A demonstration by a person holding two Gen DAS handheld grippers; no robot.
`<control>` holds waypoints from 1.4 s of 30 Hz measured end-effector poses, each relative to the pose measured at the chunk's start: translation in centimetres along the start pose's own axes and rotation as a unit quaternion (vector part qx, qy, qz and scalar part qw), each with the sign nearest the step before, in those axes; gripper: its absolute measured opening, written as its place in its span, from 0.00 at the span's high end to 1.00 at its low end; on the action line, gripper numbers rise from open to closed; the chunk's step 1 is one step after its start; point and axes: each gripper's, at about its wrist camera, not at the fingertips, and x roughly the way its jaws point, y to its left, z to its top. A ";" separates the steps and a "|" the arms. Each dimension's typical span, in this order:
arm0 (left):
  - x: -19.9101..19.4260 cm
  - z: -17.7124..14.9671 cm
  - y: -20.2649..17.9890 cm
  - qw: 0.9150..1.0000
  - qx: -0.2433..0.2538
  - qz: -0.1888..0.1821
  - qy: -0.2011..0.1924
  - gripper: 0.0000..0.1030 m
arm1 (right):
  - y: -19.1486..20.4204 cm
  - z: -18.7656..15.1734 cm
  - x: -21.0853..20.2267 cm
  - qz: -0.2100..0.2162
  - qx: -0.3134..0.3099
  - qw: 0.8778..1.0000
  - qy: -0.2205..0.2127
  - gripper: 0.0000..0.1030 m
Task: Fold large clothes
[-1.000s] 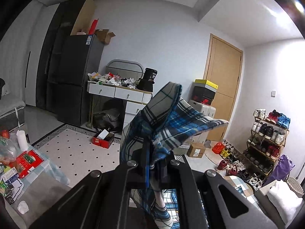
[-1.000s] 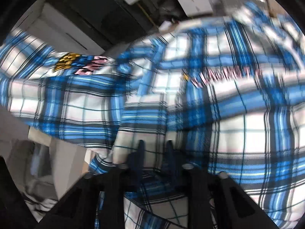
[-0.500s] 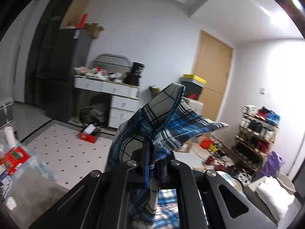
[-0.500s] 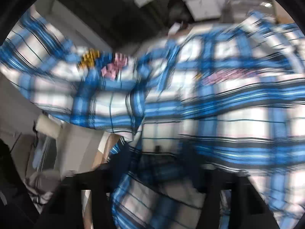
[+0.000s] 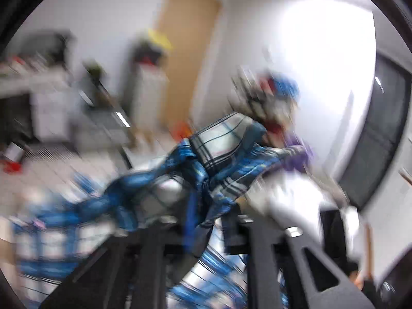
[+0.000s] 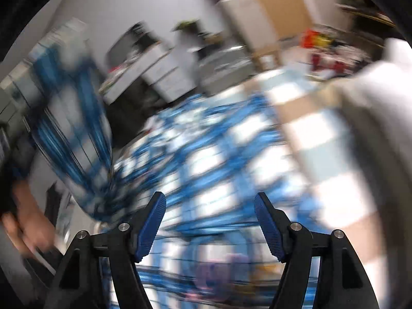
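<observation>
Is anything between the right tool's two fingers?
No. The right tool stands open, its gap bare; the plaid shirt lies beyond, seen in the right wrist view.

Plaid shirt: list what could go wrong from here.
1. The right gripper is open with nothing between its fingers, its jaws just having opened, so the plaid shirt may land bunched.
2. Cloth is still between the left gripper fingers as they open; it may snag and drag.

Lived-in home, room interior. Evidence: wooden door [image 5: 189,51] in white wall; white drawer units [image 6: 164,77] with cluttered tops; stacked boxes, one yellow-lidded [image 5: 158,38]; shoe rack [image 5: 273,97], blurred; pale tiled floor [image 5: 51,164].
</observation>
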 end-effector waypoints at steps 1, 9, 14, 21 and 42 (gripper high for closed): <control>3.6 -2.2 -0.2 0.999 -0.005 -0.006 0.051 0.79 | -1.3 0.3 -0.5 -0.012 0.014 1.000 0.000 0.30; 2.9 -9.4 4.7 0.987 -0.079 0.046 0.135 0.18 | -6.3 0.4 0.1 -0.032 0.048 0.998 0.032 0.30; -3.8 -9.6 5.7 0.985 -0.056 0.123 0.107 0.17 | -4.8 1.8 6.2 0.000 0.053 0.997 0.064 0.30; -11.6 -11.4 7.7 0.975 -0.058 0.203 0.064 0.17 | -3.5 2.8 9.8 -0.071 0.030 0.996 0.042 0.92; -12.6 -16.0 10.9 0.952 -0.127 0.270 0.072 0.17 | -1.8 5.9 7.6 -0.089 -0.072 0.993 -0.005 0.92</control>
